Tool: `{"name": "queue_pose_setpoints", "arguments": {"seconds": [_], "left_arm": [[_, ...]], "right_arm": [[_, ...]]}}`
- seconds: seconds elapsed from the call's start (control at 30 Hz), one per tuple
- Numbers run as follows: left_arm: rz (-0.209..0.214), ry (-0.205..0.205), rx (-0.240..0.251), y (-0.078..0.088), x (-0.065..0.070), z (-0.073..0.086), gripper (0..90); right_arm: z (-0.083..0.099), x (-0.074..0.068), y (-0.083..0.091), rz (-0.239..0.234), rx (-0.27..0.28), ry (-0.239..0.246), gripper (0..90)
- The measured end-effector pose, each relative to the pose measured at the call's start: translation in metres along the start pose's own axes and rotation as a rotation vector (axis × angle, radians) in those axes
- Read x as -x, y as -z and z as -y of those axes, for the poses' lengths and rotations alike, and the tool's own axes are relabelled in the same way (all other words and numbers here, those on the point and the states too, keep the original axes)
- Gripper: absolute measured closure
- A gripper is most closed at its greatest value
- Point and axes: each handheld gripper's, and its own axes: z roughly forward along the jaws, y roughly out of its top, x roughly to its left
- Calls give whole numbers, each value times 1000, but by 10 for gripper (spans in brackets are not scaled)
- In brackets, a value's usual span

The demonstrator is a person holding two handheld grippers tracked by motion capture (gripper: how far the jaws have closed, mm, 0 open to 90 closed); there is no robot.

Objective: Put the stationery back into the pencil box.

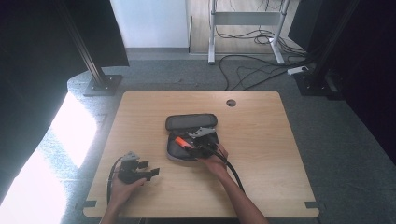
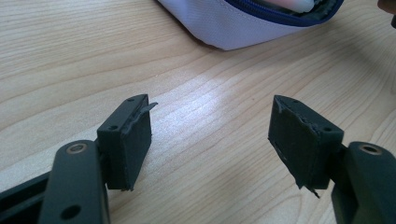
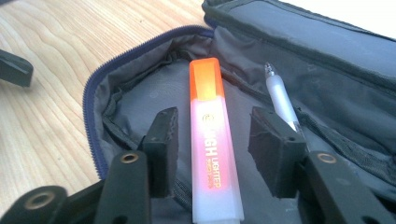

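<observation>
Left gripper (image 1: 148, 169) idles on the near-left counter (image 1: 261, 140), fingers (image 2: 127, 140) apart w/ nothing between. Further in, right gripper (image 3: 217, 149) is over the open pencil case (image 3: 140, 93), fingers wide either side of the orange highlighter (image 3: 212, 154), not pressing it. Highlighter looks dropped inside beside a white pen (image 3: 280, 100); left to do, prob.: pull back, zip lid.

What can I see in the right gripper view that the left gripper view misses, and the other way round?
The right gripper view looks into the open pencil case: an orange highlighter lies between the right gripper's jaws, with gaps on both sides, and a white pen lies beside it.

The left gripper view gives the left gripper, its jaws wide apart over bare table with nothing between them, and the case's pale outer wall at the top.

Both share the wooden table and the same pencil case, seen from different sides.
</observation>
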Motion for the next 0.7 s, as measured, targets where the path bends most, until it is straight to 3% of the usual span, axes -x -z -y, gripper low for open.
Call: {"name": "queue_pose_setpoints", "arguments": {"seconds": [0.23,0.33,0.7], "left_arm": [[2,8,10,2,-1,0,305],[2,4,11,2,0,0,305],[-4,1,10,3,-1,0,305]], "right_arm": [[-1,1,17,6,57,-8,460],[2,2,24,-2,83,-39,447],[7,6,37,-24,109,-42,434]]}}
